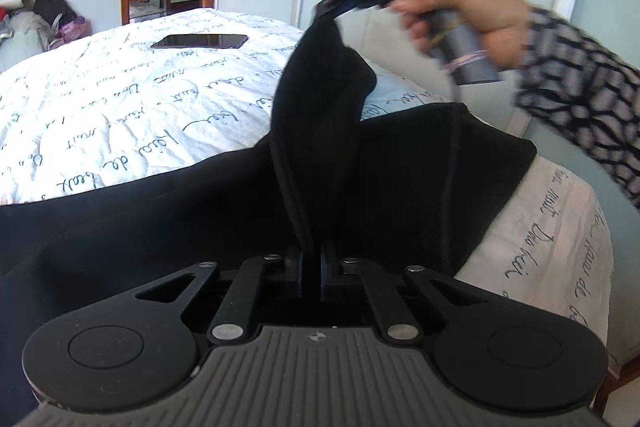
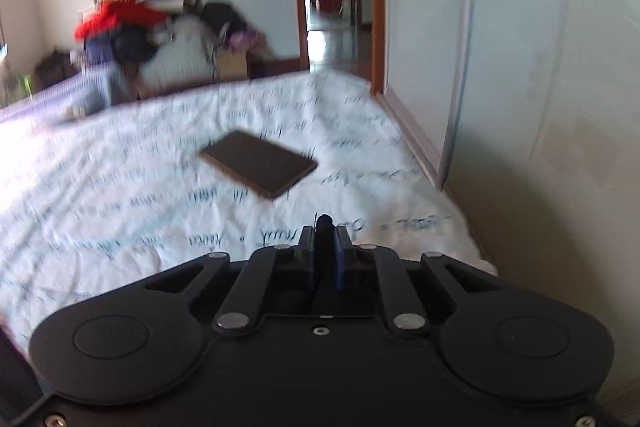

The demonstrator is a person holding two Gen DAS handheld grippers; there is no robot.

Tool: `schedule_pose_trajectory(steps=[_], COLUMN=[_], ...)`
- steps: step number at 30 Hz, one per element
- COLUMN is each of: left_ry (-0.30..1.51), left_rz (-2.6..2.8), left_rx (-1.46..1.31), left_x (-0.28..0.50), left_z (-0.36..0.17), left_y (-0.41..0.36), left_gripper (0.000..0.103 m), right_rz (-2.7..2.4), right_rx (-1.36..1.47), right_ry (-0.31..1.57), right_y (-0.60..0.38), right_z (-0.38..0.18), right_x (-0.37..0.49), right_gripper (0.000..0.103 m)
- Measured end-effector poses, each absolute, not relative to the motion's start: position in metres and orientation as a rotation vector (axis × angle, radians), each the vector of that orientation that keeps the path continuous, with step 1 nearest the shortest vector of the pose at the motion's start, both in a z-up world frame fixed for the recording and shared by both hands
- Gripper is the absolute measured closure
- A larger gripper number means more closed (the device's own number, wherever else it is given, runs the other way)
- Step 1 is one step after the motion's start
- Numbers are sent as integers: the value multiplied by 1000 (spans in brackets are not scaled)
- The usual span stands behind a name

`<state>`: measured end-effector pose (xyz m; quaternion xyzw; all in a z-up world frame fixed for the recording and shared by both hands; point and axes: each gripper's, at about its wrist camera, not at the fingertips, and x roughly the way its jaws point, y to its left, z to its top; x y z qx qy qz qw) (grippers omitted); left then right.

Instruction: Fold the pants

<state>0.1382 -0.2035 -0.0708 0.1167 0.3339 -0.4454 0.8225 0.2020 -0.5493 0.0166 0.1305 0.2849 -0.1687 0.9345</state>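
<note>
Black pants [image 1: 400, 163] lie spread over the near part of the bed. My left gripper [image 1: 312, 267] is shut on an edge of the pants close to the camera. A strip of the fabric rises from it to my right gripper [image 1: 332, 5], which is held high in the person's hand and is shut on the other end. In the right wrist view, my right gripper [image 2: 325, 247] has its jaws closed on a small tuft of the black pants [image 2: 323, 227], above the bed.
The bed has a white quilt [image 1: 120, 99] printed with dark script. A dark flat phone or tablet [image 1: 200, 41] lies on it, also seen in the right wrist view [image 2: 258, 163]. A wardrobe wall [image 2: 540, 67] runs along the right. Piled clothes [image 2: 132, 23] sit beyond the bed.
</note>
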Motion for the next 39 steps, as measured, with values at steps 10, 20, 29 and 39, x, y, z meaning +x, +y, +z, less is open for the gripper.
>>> schedule_pose_trajectory(steps=[10, 20, 29, 39], left_ry=[680, 659, 666, 614], left_rz=[-965, -1001, -968, -930], left_rx=[338, 394, 418, 475], left_x=[117, 102, 101, 97], left_z=[-70, -68, -72, -75], left_y=[-202, -195, -202, -210], left_gripper=[100, 101, 100, 84], right_rz=[-503, -642, -547, -556], right_rx=[624, 743, 936, 1115], right_ry=[393, 427, 451, 413], right_y=[-594, -591, -595, -605], right_z=[13, -33, -56, -91], right_x=[10, -69, -59, -38], right_gripper=[93, 96, 86, 81])
